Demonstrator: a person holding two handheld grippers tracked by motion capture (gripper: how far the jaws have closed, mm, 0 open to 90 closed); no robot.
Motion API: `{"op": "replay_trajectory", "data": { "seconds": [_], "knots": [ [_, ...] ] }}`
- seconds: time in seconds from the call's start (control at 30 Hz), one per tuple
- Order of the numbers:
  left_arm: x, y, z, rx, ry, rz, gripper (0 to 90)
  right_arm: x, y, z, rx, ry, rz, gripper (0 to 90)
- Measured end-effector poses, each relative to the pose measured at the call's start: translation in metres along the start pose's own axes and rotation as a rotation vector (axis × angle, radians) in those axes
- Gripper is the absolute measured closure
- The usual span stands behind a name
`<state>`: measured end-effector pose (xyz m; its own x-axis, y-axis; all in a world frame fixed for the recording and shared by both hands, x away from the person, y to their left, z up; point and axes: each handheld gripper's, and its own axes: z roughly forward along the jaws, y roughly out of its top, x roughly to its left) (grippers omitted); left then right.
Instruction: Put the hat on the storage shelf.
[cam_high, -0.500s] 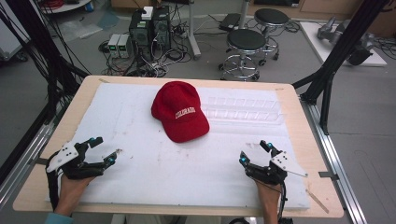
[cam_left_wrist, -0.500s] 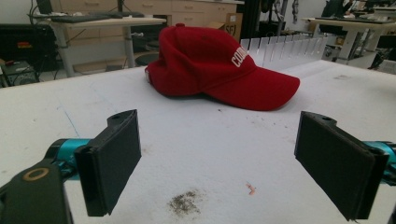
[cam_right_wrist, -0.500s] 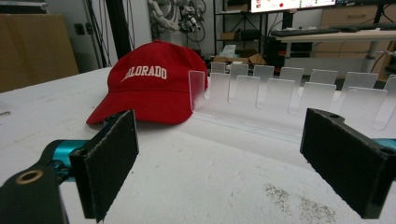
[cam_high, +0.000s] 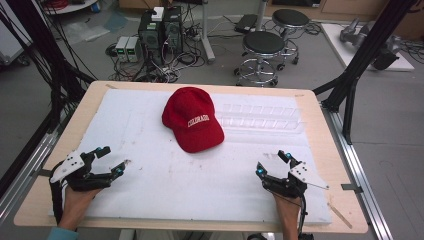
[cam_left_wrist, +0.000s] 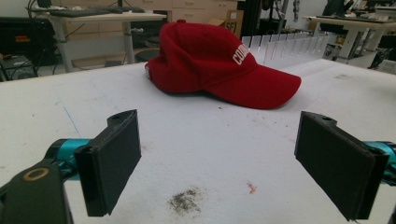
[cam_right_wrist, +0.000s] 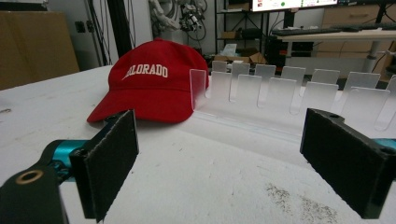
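Observation:
A red cap (cam_high: 192, 120) with white lettering lies on the white foam board (cam_high: 150, 185) near the table's middle back, brim toward the front right. In the left gripper view the cap (cam_left_wrist: 219, 70) sits ahead between the wide-apart jaws; in the right gripper view the cap (cam_right_wrist: 149, 81) sits ahead to the left. My left gripper (cam_high: 111, 161) rests open at the front left, nothing between its pads. At the front right my right gripper (cam_high: 272, 162) stands open too, also holding nothing.
A clear plastic rack (cam_high: 262, 119) with upright tabs lies right of the cap; it appears as the rack (cam_right_wrist: 289, 93) close ahead in the right gripper view. Wooden table edge (cam_high: 320, 125) frames the board. Stools (cam_high: 262, 47) and electronics (cam_high: 160, 30) stand on the floor beyond.

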<state>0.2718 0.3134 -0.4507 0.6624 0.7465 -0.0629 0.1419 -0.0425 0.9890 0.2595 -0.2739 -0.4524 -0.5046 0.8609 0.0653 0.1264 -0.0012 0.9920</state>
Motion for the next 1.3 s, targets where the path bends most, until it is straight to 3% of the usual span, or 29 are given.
{"op": "replay_trajectory", "data": {
  "seconds": [0.1,0.33,0.43,0.57,0.77,0.9,1.17,1.3],
  "knots": [
    [0.000,0.000,0.000,0.001,0.000,0.000,14.7,0.000,0.000,0.000,0.001,0.001,0.008,10.4],
    [0.008,0.002,0.004,0.035,-0.002,-0.074,14.5,0.000,0.000,0.001,0.004,-0.001,0.009,10.4],
    [0.010,0.004,0.005,0.047,0.013,-0.057,14.5,-0.001,0.000,0.001,0.008,0.000,0.004,10.4],
    [0.013,0.009,0.007,0.054,0.010,-0.067,14.5,-0.001,0.000,0.001,0.011,0.001,0.009,10.4],
    [0.022,0.029,0.017,0.088,-0.003,-0.070,14.9,-0.001,0.001,0.001,0.009,0.004,0.005,10.4],
    [0.025,0.041,0.024,0.095,-0.012,-0.044,15.9,-0.001,0.000,0.001,0.009,0.006,0.004,10.4],
    [0.036,0.076,0.055,0.146,-0.042,-0.020,15.8,-0.001,0.001,0.001,0.010,0.007,0.002,10.4],
    [0.040,0.097,0.077,0.186,-0.070,0.025,16.0,-0.001,0.000,0.001,0.008,0.006,0.002,10.4]
  ]
}}
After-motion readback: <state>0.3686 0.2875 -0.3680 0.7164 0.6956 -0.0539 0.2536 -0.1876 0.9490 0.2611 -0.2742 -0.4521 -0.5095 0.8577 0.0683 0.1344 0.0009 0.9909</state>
